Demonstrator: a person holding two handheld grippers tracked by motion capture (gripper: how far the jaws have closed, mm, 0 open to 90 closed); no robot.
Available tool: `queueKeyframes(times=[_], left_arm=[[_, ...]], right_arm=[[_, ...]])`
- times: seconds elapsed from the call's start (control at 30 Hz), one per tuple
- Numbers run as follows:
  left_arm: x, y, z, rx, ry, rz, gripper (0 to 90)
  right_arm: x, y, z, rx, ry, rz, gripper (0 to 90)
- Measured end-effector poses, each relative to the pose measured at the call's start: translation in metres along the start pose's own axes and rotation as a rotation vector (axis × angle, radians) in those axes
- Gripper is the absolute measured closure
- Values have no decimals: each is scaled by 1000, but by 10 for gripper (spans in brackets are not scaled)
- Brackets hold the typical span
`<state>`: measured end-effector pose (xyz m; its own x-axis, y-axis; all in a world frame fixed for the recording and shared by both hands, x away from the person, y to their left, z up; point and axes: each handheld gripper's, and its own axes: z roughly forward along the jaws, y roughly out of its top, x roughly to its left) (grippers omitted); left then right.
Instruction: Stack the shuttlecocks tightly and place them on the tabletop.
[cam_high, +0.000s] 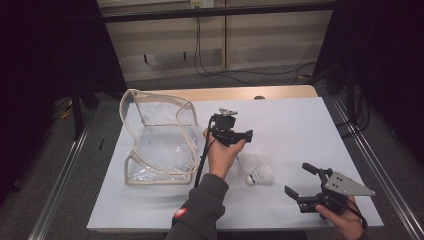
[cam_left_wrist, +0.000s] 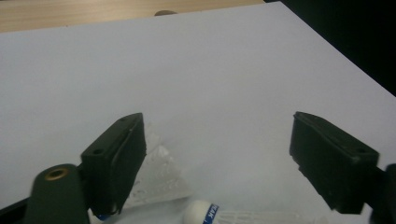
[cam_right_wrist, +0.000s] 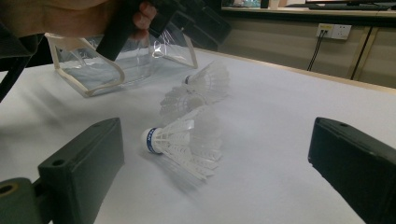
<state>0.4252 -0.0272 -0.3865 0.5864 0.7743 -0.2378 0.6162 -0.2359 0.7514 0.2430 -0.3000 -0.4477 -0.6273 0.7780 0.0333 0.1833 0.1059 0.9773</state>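
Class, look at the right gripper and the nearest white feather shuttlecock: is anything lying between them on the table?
Nothing visible. The right gripper has its jaws open towards the nearest white feather shuttlecock, with only bare white table between them. Two more shuttlecocks lie beyond it, not in the way.

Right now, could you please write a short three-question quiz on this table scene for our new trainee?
1. True or false: the left claw is shut on a shuttlecock.
2. Where does the clear bag lie: A, left of the left hand; B, beside the right claw; C, on the floor?
3. What colour is the band on the nearest shuttlecock's cork in the right gripper view?

Key: 1 false, its jaws stand open with nothing between them; 2 A; 3 blue.
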Motion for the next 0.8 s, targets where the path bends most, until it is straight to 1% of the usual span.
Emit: queueKeyframes(times=[0.03, 0.07, 0.17, 0.23, 0.37, 0.5, 0.53, 0.57, 0.63, 0.77, 0.8], left_arm=[[-1, -2, -1, 9, -8, -7, 148], [-1, -3, -2, 18, -14, -4, 144], [-5, -8, -4, 6, -28, 2, 125], [-6, -10, -6, 12, -38, 9, 107], [-10, -16, -10, 1, -48, 2, 82], [-12, -21, -15, -10, -71, 13, 71], [-13, -22, -17, -11, -73, 26, 71], [-14, -23, -18, 1, -79, 34, 70], [-17, -26, -20, -5, -94, 36, 54], [-19, -32, -25, -9, -117, 49, 55], [-19, -34, -25, -15, -117, 42, 55]], right_arm=[[0, 0, 0, 0, -1, 1, 27], [0, 0, 0, 0, -1, 1, 26], [0, 0, 0, 1, 0, 1, 26], [0, 0, 0, 3, 0, 1, 27], [0, 0, 0, 2, -2, 1, 26], [0, 0, 0, 3, -2, 1, 27], [0, 0, 0, 3, -2, 0, 26], [1, 0, 1, 3, -1, 0, 26], [1, 0, 1, 3, -1, 1, 27], [1, 0, 1, 3, -1, 1, 26], [1, 0, 1, 4, -2, 2, 26]])
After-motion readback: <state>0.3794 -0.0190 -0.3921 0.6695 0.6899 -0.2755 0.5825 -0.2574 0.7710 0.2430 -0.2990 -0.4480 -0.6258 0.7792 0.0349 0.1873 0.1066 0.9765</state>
